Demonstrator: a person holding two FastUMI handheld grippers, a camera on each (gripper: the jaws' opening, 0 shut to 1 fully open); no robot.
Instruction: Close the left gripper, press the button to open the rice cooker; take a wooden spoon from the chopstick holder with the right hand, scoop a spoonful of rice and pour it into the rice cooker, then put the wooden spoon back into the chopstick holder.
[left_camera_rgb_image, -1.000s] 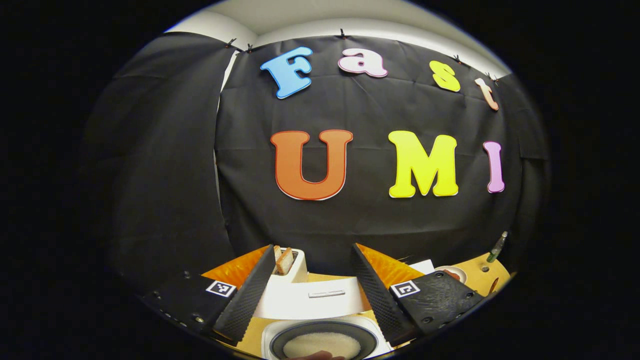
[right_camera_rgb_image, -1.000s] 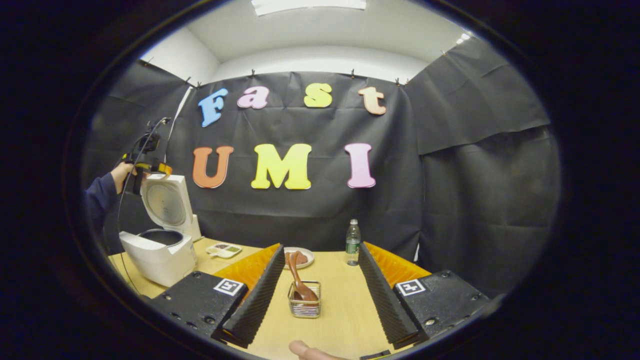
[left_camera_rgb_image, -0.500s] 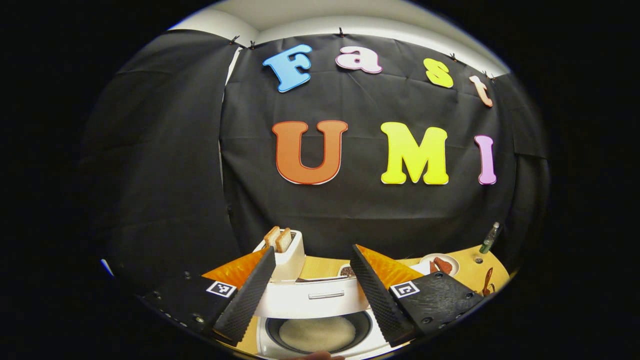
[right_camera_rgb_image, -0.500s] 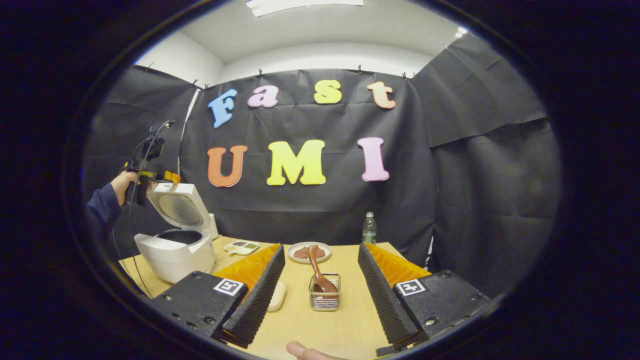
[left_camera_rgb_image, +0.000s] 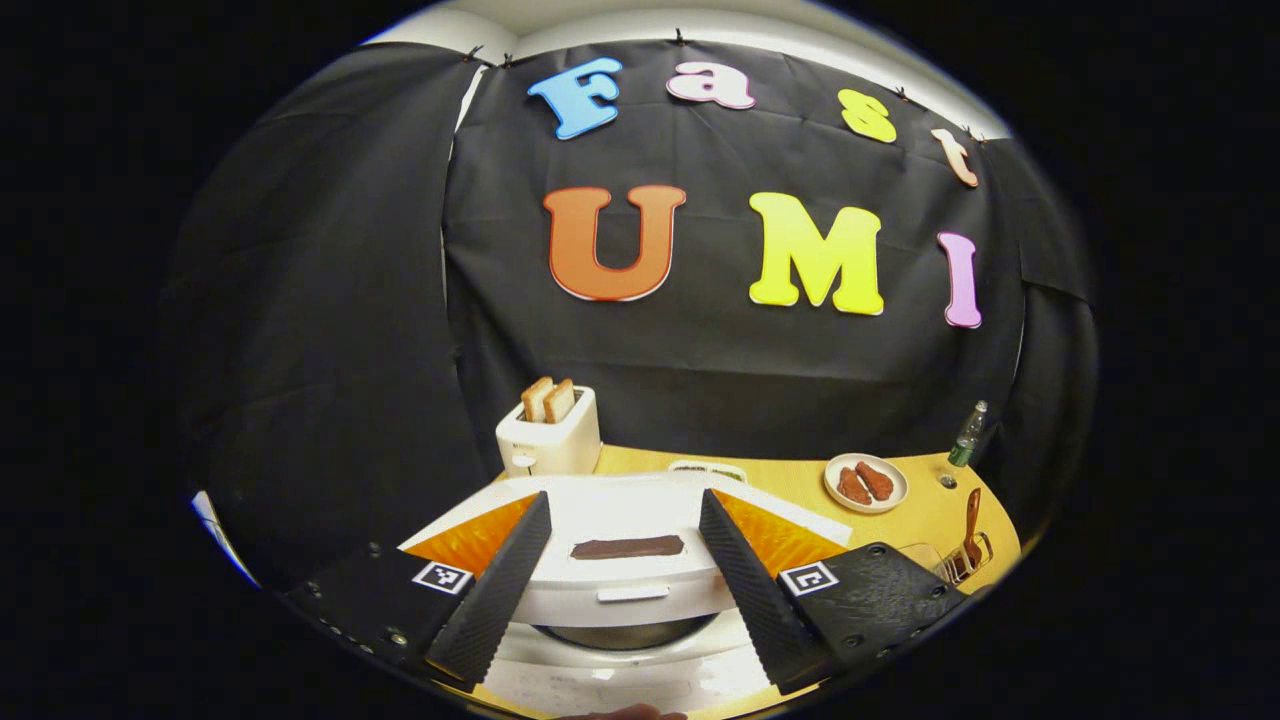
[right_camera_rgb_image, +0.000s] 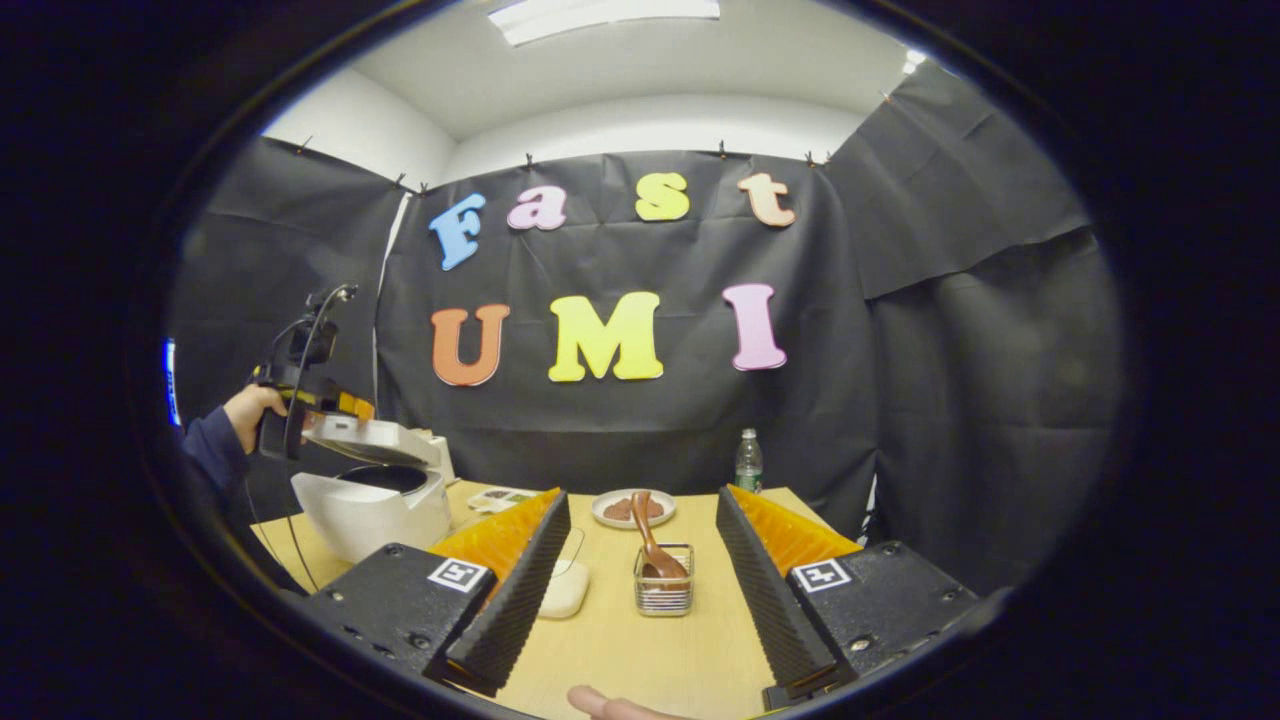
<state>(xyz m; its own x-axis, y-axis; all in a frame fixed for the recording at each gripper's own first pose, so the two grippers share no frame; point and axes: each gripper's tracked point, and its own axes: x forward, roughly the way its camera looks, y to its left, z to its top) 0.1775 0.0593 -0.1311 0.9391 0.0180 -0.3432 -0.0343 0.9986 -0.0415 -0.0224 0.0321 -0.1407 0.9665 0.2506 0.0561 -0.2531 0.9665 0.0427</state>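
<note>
Wooden spoon, one, stands in one chopstick holder; both tongs gape.

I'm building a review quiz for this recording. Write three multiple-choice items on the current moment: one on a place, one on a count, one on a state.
1. Where is the wooden spoon?
A. In the chopstick holder
B. In the rice cooker
C. In the right tongs

2. How many toast slices stand in the toaster?
A. None
B. Two
C. Four

3. How is the rice cooker's lid?
A. Removed and flat on the table
B. Latched shut
C. Partly lowered, gap open

Key: 1 A, the spoon stands in the wire holder in the right gripper view. 2 B, two slices poke up in the left gripper view. 3 C, the lid tilts above the pot beside the left tongs.
</note>
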